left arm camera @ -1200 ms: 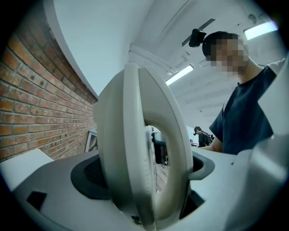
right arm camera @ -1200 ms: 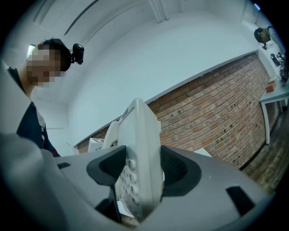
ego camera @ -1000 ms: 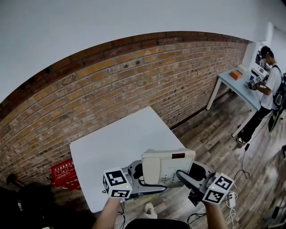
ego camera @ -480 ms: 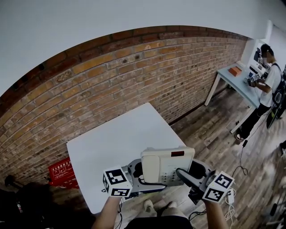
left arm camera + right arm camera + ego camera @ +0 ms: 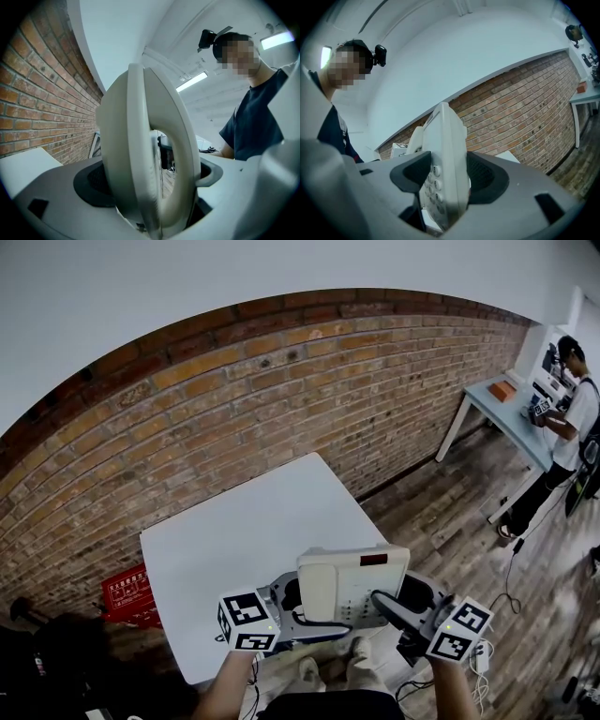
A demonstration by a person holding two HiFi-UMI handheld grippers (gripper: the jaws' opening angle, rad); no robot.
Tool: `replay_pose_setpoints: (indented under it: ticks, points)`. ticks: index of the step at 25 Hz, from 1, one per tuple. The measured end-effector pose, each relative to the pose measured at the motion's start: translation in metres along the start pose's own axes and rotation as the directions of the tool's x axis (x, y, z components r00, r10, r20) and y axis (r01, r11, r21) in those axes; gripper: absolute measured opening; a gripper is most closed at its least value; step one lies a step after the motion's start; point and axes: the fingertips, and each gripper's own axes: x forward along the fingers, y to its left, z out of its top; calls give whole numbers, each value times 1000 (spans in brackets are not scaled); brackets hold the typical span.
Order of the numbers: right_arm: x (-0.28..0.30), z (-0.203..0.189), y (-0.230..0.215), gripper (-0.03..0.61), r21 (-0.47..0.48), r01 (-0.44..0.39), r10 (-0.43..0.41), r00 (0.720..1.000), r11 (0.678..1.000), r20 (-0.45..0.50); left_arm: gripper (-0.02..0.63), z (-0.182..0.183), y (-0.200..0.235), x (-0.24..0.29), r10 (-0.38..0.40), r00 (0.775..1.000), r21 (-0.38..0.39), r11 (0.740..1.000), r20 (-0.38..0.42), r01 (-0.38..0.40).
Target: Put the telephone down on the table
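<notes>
A white desk telephone (image 5: 352,585) with a handset on its left side and a red window is held in the air just in front of the near edge of the white table (image 5: 244,549). My left gripper (image 5: 292,613) is shut on its handset side (image 5: 150,164). My right gripper (image 5: 398,608) is shut on its keypad edge (image 5: 443,178). The phone's dark cord loops below the left gripper. Both grippers sit low in the head view, level with each other.
A brick wall (image 5: 234,418) runs behind the table. A red crate (image 5: 127,592) sits on the wooden floor at the table's left. At far right a person (image 5: 572,427) stands at a second table (image 5: 506,413). A cable and plug (image 5: 483,660) lie on the floor.
The phone and both grippers keep their hold and place in the view. The view itself has shifted slightly, and feet now show below the phone.
</notes>
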Motion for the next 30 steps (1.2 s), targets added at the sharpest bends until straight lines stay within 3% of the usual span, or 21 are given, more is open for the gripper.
replay_pose_setpoints:
  ticks: [16, 30]
  points:
    - [-2, 8, -71, 241, 23, -84, 86, 992, 996, -97, 477, -8, 42, 57, 118, 993, -79, 990, 17, -116]
    - [13, -15, -130, 241, 53, -147, 155, 964, 988, -217, 477, -43, 90, 88, 212, 977, -186, 960, -5, -209]
